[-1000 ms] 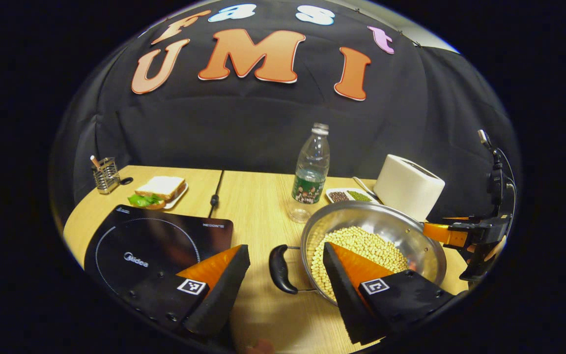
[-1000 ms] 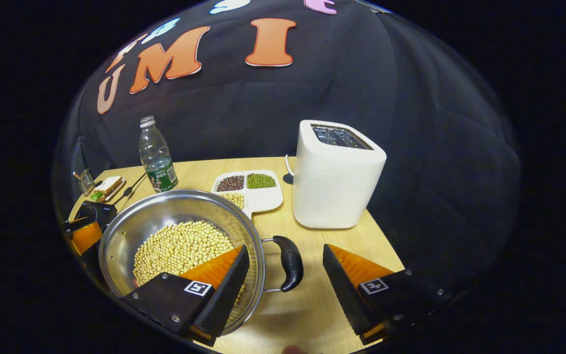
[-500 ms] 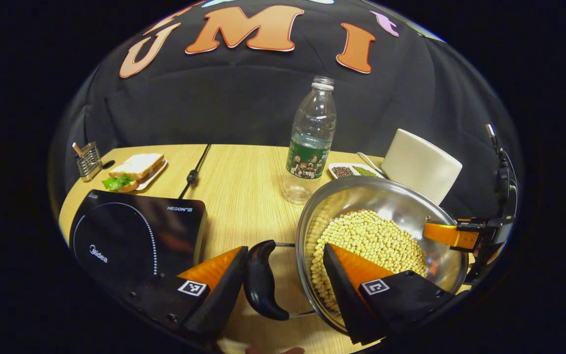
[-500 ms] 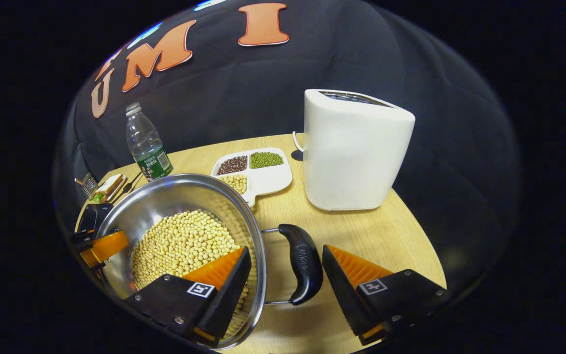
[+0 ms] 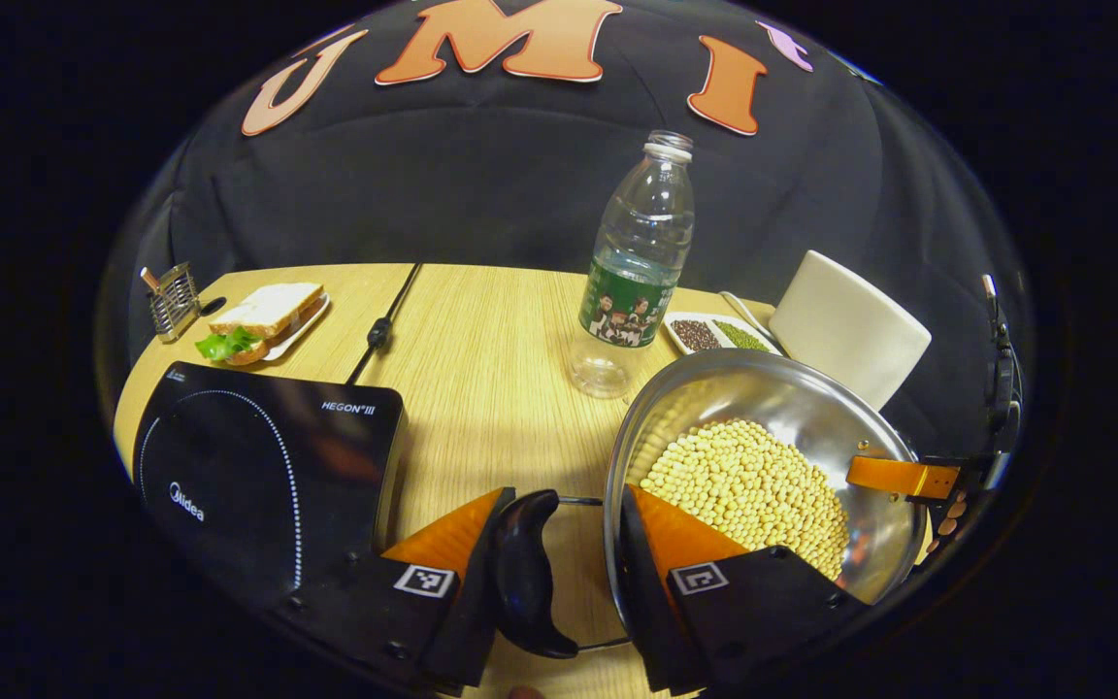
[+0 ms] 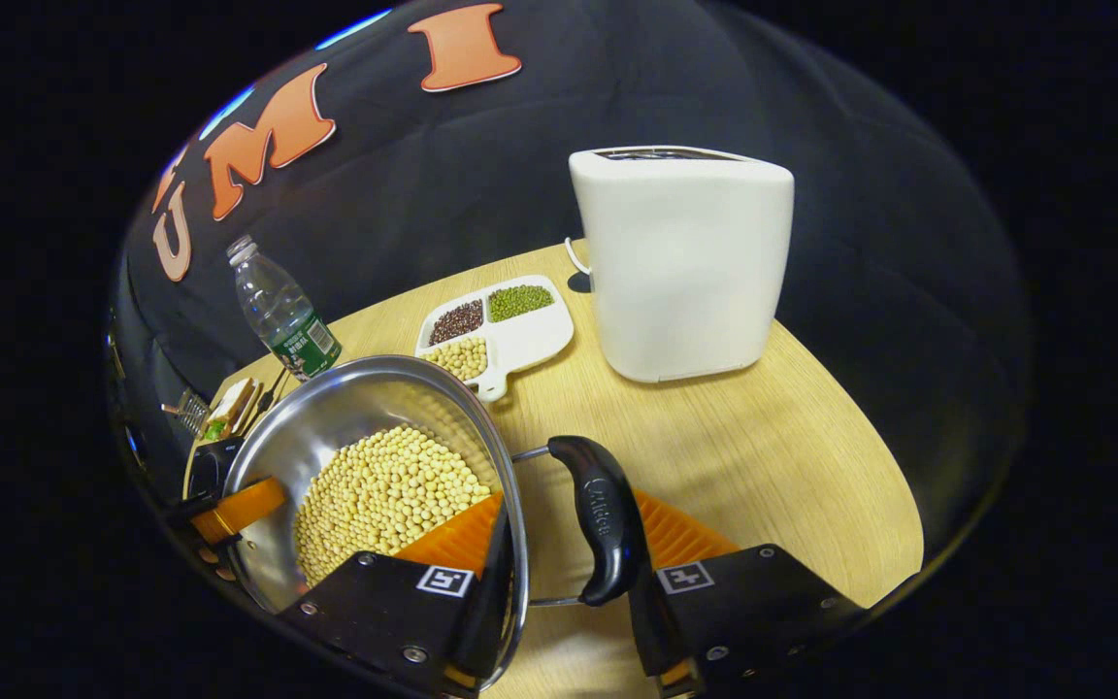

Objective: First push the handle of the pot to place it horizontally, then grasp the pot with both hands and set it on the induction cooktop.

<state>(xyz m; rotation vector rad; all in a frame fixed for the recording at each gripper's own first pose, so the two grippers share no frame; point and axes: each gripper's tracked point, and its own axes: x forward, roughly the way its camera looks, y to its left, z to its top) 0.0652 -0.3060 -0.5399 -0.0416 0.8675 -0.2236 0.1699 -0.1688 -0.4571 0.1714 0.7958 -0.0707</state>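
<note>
1. The pot (image 5: 763, 466) is sitting on the desk (image 5: 491, 369) toward its right part, steel, shallow and wide, holding a deep layer of soybeans (image 5: 748, 490). The cooktop (image 5: 258, 466) is lying near the desk's left front edge, apart from the pot.
2. The left gripper (image 5: 559, 573) is closing around the pot's left handle (image 5: 525, 573): one finger is lying against the handle's outer side and the other is reaching over the rim above the beans. Whether both are pressing I cannot tell.
3. The right gripper (image 6: 569, 573) is straddling the right handle (image 6: 603, 519) likewise, one finger inside the rim and one just outside the handle; its clamp is also unclear.
4. Both handles are lying level, so the pushing step is looking done and the lift is coming next.
5. Handling, as I judge it: the load of beans is making the pot heavy, and the beans are free to roll and spill if it tips. The steel is stiff but slick; the black handles are likely offering better friction.
6. The best hold is probably at the middle of each handle, with both sides lifted evenly.
</note>
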